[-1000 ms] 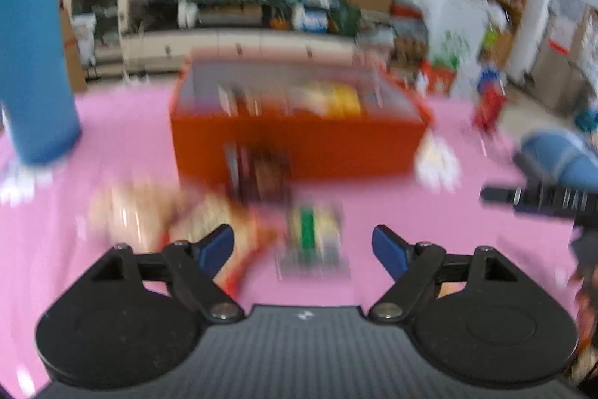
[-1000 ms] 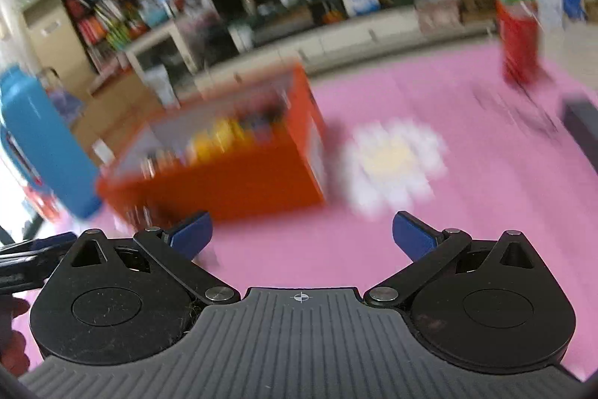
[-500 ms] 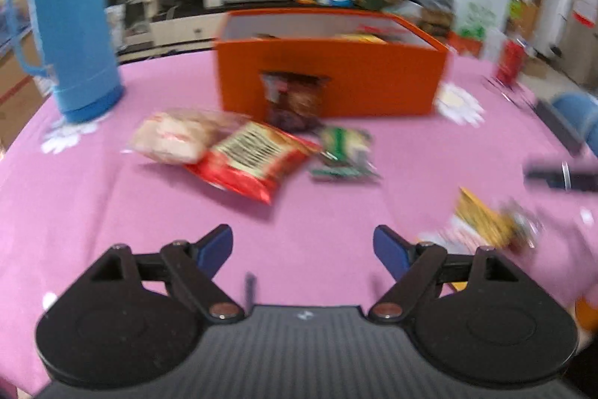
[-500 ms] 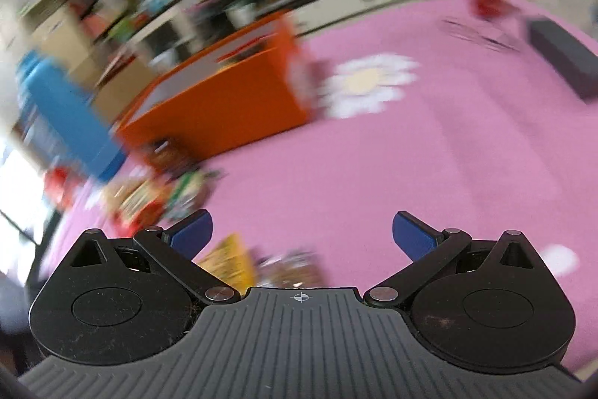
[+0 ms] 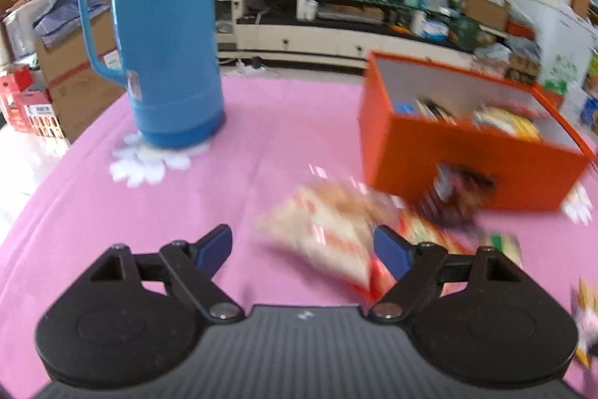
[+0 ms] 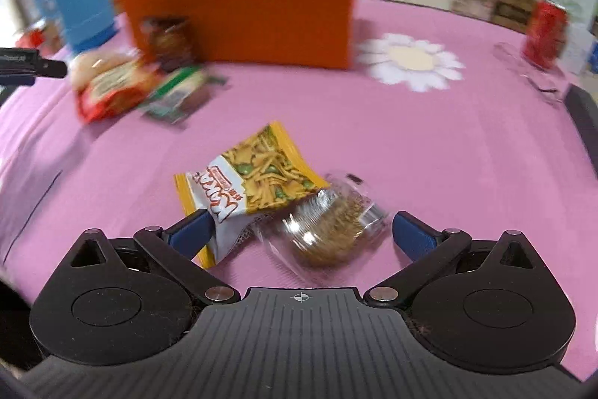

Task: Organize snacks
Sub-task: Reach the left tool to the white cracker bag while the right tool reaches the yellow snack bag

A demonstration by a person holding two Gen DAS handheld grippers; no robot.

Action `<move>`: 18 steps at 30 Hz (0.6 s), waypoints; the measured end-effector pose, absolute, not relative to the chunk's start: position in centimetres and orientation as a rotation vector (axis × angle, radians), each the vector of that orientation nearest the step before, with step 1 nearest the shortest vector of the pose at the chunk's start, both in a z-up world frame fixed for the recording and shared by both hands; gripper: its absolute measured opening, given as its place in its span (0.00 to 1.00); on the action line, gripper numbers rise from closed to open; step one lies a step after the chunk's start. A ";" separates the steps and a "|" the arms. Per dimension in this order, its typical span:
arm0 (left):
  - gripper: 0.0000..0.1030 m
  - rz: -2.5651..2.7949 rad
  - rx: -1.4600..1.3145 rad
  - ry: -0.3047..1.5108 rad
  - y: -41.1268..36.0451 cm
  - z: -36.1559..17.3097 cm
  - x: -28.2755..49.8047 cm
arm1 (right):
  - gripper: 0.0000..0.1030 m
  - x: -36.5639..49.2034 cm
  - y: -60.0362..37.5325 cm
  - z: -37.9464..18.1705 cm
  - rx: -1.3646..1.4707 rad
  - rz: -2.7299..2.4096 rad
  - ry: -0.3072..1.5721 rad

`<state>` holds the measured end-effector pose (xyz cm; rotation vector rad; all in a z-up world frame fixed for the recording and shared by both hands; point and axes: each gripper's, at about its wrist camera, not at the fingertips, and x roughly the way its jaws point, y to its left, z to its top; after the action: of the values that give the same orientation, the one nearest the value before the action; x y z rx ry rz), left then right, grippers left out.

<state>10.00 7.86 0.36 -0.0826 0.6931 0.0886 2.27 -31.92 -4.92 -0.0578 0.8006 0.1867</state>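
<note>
My right gripper (image 6: 301, 227) is open and hovers low over a yellow snack bag (image 6: 258, 174) and a clear-wrapped brown cake (image 6: 329, 227). The cake lies between its fingers, and the pads do not press on it. The orange box (image 6: 261, 17) stands behind with packets inside. My left gripper (image 5: 301, 242) is open with nothing held. A pale bread pack (image 5: 329, 230) lies on the pink cloth just beyond it to the right. A red packet (image 6: 112, 88), a green packet (image 6: 179, 92) and a dark packet (image 5: 456, 193) leaning on the orange box (image 5: 467, 152) lie near it.
A tall blue thermos (image 5: 164, 36) stands on a daisy mat at the left of the pink table (image 5: 93, 212). A second daisy mat (image 6: 411, 62) and a red can (image 6: 545, 28) sit to the right of the box. Shelves and cartons fill the room behind.
The left view has swung left, so the thermos looms large and the box sits to the right. The right gripper has dropped and turned toward the yellow bag and the wrapped cake.
</note>
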 end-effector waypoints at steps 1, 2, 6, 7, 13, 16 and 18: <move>0.81 0.093 -0.096 0.692 8.2 0.4 11.2 | 0.91 2.4 -32.2 -4.9 -0.048 0.178 0.796; 0.81 0.077 -0.107 0.700 8.3 0.4 12.5 | 0.91 2.4 -32.4 -4.8 -0.029 0.178 0.792; 0.81 0.031 -0.081 0.758 7.7 -0.6 16.7 | 0.91 2.7 -32.8 -4.6 0.043 0.200 0.772; 0.81 0.033 -0.062 0.760 7.5 -0.9 17.3 | 0.91 2.9 -32.8 -4.6 0.055 0.198 0.771; 0.68 -0.014 -0.090 0.826 7.9 -2.6 17.8 | 0.91 3.3 -33.6 -4.7 0.151 0.193 0.786; 0.68 -0.037 -0.069 0.839 7.5 -2.5 15.8 | 0.91 3.5 -34.3 -5.0 0.218 0.199 0.803; 0.68 -0.034 -0.042 0.857 7.2 -2.7 14.1 | 0.91 3.5 -35.0 -5.1 0.282 0.210 0.809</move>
<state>14.07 7.18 -2.67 -0.0419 0.8567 -0.0343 3.50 -35.01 -5.06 0.2823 0.8094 0.2105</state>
